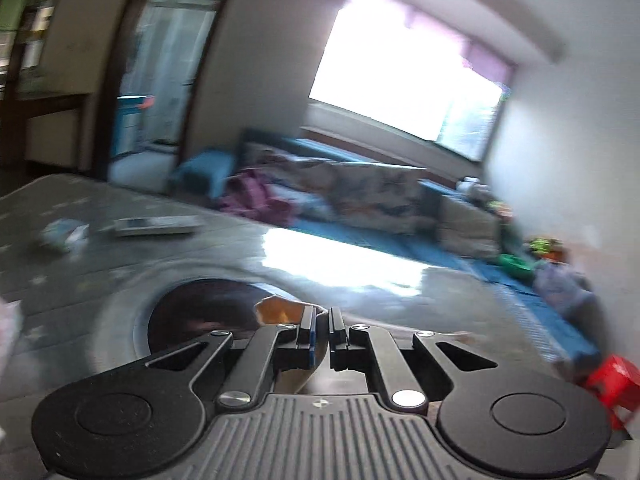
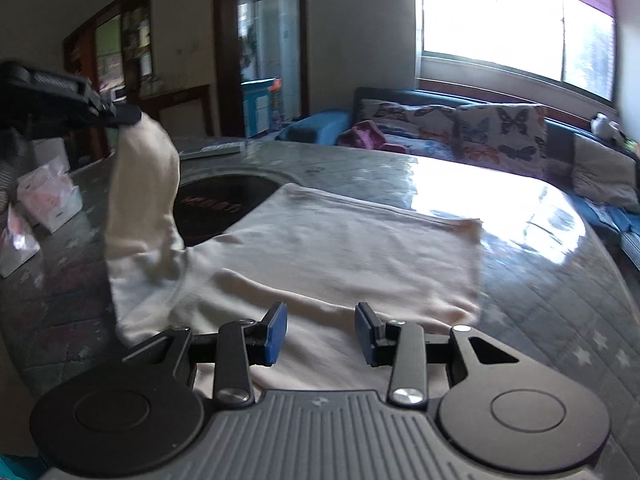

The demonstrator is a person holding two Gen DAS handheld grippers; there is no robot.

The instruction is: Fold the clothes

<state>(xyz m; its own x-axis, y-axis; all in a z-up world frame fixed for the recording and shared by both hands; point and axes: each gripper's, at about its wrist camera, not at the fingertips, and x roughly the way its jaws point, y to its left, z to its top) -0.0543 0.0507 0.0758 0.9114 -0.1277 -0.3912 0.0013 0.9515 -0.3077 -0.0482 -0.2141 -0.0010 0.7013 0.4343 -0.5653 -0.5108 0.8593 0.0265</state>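
1. The cream garment (image 2: 320,256) lay spread flat on the table (image 2: 560,292), one part lifted up at its left side, so by my reading the fold had only begun.
2. The left gripper (image 2: 120,114) was seen in the right wrist view at upper left, its jaws pinched together on a sleeve-like strip of the garment, which hung down from them as a soft tube to the rest of the cloth.
3. In the left wrist view the left gripper's jaws were nearly closed; what sat between them was hard to make out there because of blur.
4. The right gripper (image 2: 320,334) hovered over the near edge of the garment, its blue-padded jaws spread apart and holding nothing.
5. What was left, as I judge: lay the lifted strip across the body, fold the other side, then double the whole.
6. The cloth looked like soft, matte knit, limp, with gentle wrinkles near the lifted part and a straight far hem.
7. The table had a glossy, quilt-patterned grey top that mirrored the window, and a dark round inset (image 2: 224,208) partly under the garment.
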